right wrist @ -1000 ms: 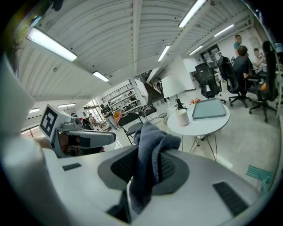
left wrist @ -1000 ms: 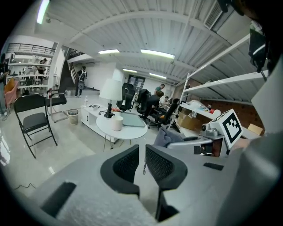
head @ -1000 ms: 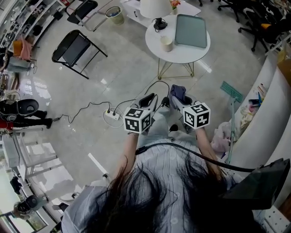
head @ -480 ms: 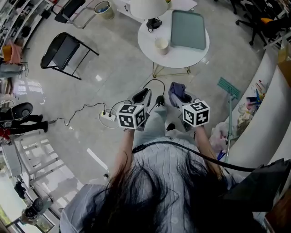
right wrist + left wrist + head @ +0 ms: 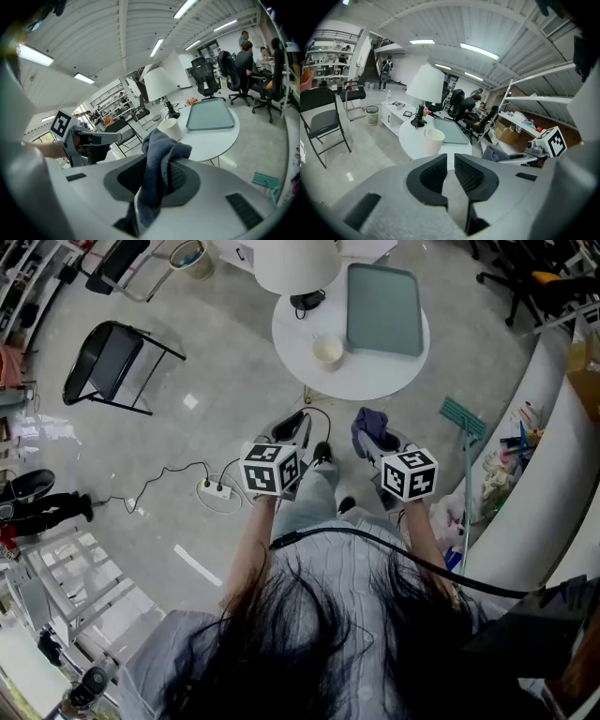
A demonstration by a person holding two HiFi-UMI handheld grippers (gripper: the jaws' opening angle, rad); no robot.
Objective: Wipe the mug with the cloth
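Mug (image 5: 327, 350) sits on the round table (image 5: 370, 376), well ahead of both grippers in the head view. The left gripper view shows the left gripper (image 5: 449, 176) squeezed together, empty. The right gripper view shows the right gripper (image 5: 157, 180) pinching the cloth (image 5: 161, 154). This looks like the walk-up; next the empty one should probably open and hold the mug.

Slate-blue soft cloth (image 5: 161, 159) against the black ribbed pads (image 5: 130, 176) of my pale grey right gripper (image 5: 157, 178), black-and-white square-patterned marker cube (image 5: 410, 474) on it, cream ceramic mug (image 5: 326, 350), white round table (image 5: 291, 329), grey-green flat tray (image 5: 384, 296), white lampshade (image 5: 295, 263).
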